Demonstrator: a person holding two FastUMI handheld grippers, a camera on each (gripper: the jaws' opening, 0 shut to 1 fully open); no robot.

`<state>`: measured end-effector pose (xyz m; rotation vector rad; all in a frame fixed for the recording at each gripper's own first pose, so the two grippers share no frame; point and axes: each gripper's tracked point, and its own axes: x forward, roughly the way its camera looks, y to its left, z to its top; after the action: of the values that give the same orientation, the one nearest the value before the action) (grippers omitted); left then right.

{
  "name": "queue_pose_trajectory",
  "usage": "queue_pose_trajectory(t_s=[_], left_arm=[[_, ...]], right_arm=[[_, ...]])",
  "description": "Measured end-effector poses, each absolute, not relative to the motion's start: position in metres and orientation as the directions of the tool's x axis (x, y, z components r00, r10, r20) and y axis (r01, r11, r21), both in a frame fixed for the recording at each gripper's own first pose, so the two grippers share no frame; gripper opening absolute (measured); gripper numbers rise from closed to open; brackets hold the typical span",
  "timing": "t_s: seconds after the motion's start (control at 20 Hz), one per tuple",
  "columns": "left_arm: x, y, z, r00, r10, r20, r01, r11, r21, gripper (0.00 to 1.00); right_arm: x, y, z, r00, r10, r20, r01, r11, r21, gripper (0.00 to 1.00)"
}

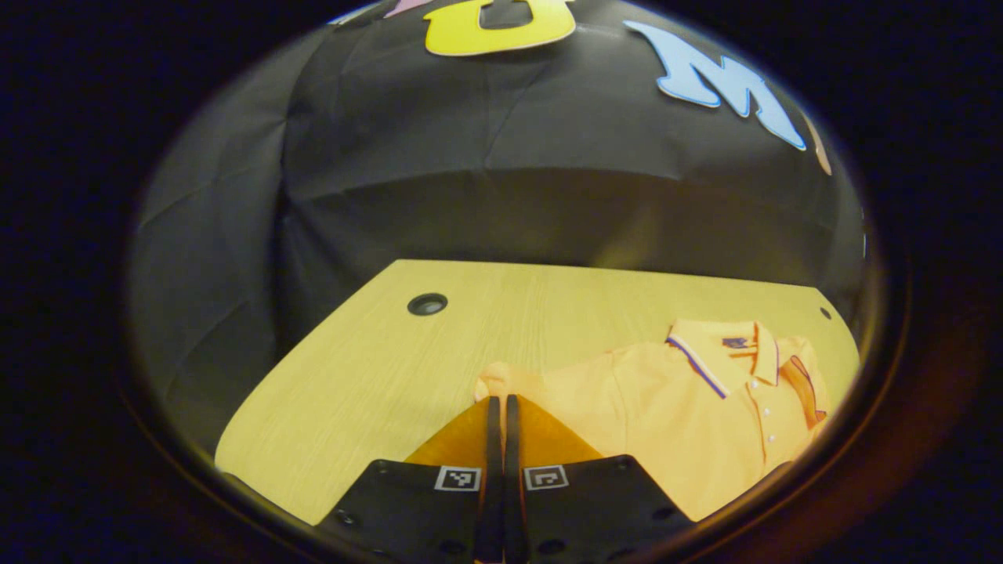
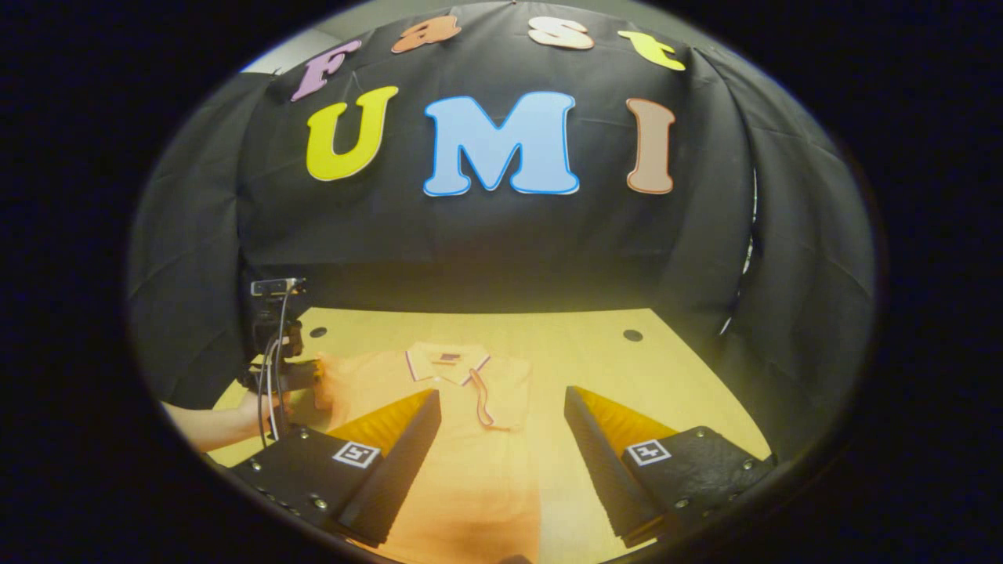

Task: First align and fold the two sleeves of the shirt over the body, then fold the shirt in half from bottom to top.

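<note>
**Left gripper pinches the sleeve, right one waits**

Black cloth walls stand around a light wooden table (image 2: 595,345), and an orange polo shirt (image 2: 470,439) lies flat on it with the collar (image 1: 717,352) toward the far wall. Seen in the left gripper view, the left gripper (image 1: 498,407) has its two fingers pressed together, clenched on the edge of the shirt's sleeve (image 1: 501,384) just ahead of their tips. The shirt's body spreads to the right of this gripper. Seen in the right gripper view, the right gripper (image 2: 501,403) is spread wide and grasps nothing; the shirt lies between and below its fingers. Far to its left, a hand (image 2: 255,411) holds the other gripper at the sleeve.
</note>
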<state>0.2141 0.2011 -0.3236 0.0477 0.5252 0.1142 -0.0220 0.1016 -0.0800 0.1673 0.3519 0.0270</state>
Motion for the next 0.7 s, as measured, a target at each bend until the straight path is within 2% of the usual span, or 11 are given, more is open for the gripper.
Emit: queue_pose_trajectory(t_s=[0.15,0.4,0.7], left_arm=[[0.218,0.17,-0.301,0.884,0.054,-0.465,-0.03,0.998,0.058,0.06],[0.218,0.112,-0.301,0.872,-0.074,-0.483,0.103,0.994,0.034,0.06],[0.207,0.075,-0.328,0.828,-0.135,-0.545,0.174,0.985,0.019,0.06]], right_arm=[[-0.023,0.102,-0.082,0.938,0.032,-0.346,0.03,0.984,0.174,0.99],[-0.022,0.108,-0.091,0.934,-0.004,-0.356,0.075,0.98,0.186,0.99],[-0.034,0.113,-0.1,0.917,0.02,-0.398,0.067,0.977,0.203,0.98]])
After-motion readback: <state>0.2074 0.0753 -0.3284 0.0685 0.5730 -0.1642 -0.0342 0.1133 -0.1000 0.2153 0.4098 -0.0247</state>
